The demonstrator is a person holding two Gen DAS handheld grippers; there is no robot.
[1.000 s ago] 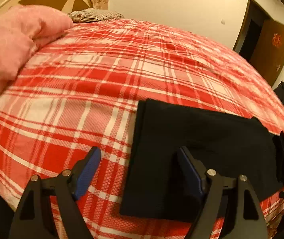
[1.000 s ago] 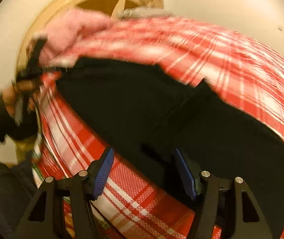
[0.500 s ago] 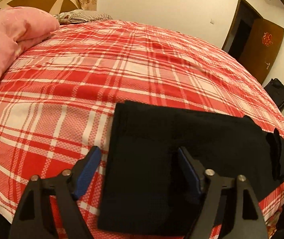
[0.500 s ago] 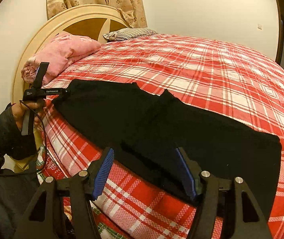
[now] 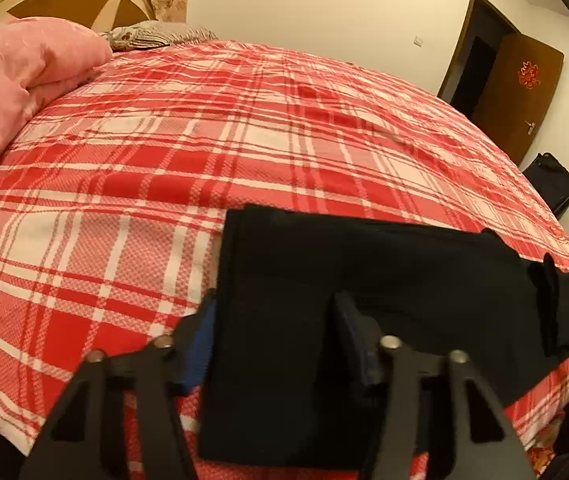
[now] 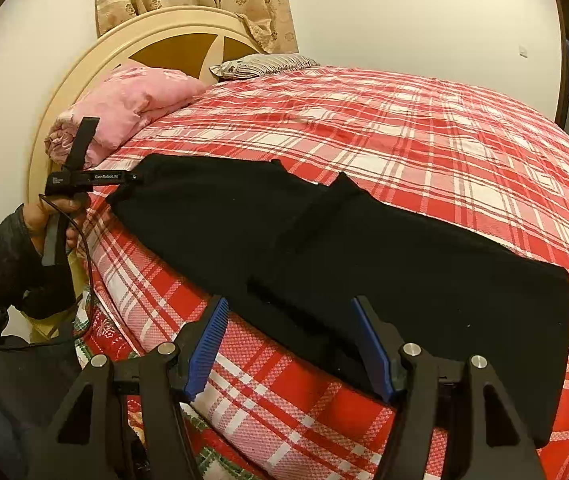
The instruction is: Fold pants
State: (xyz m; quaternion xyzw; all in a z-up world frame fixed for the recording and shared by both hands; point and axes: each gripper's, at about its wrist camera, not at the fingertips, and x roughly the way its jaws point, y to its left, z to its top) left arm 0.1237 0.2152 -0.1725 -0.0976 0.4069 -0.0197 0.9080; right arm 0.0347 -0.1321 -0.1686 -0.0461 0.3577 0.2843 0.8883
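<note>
Most of both frames is a red plaid bedspread, with black pants lying flat along its lower edge. A pink quilt and cream headboard sit upper left. Left gripper straddles the pants' corner, spread apart; right gripper hovers, released.

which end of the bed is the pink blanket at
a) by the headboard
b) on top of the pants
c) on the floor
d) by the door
a: the pink blanket sits bunched against the headboard, apart from the pants.
</note>
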